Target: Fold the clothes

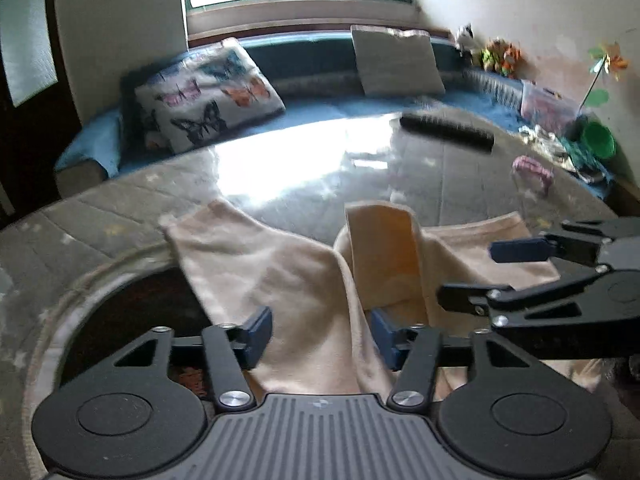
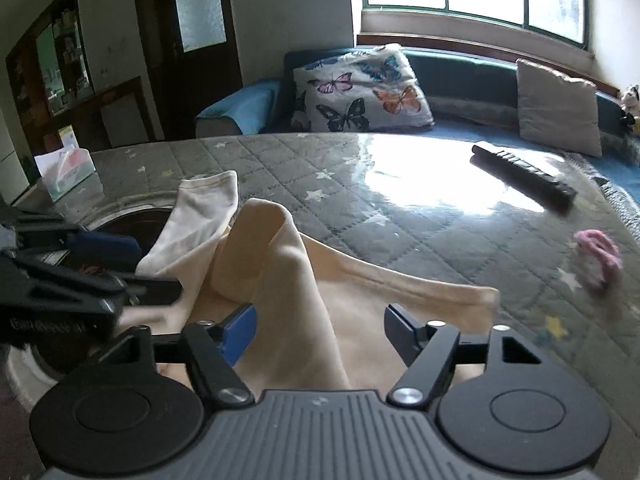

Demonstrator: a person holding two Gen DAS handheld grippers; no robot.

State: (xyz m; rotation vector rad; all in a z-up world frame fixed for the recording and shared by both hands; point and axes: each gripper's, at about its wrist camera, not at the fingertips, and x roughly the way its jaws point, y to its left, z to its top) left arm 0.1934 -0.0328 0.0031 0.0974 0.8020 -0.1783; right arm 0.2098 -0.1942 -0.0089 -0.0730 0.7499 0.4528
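A cream garment (image 1: 280, 272) lies rumpled at the near edge of a glass-topped table (image 1: 304, 168), one leg spread left, a raised fold in the middle. My left gripper (image 1: 320, 336) is open, its blue-padded fingers on either side of the cloth, which lies between them. My right gripper (image 1: 468, 276) shows at the right of the left wrist view, open over the cloth. In the right wrist view the garment (image 2: 288, 280) bulges up between my open right gripper (image 2: 320, 332). The left gripper (image 2: 132, 264) shows at the left edge, open beside the pale leg.
A black remote (image 1: 446, 132) and a pink object (image 1: 534, 170) lie on the table to the right. A tissue box (image 2: 68, 172) stands at the far left. A blue sofa (image 1: 340, 104) with a butterfly cushion (image 1: 204, 96) runs behind the table. A dark round opening (image 1: 140, 304) is under the glass.
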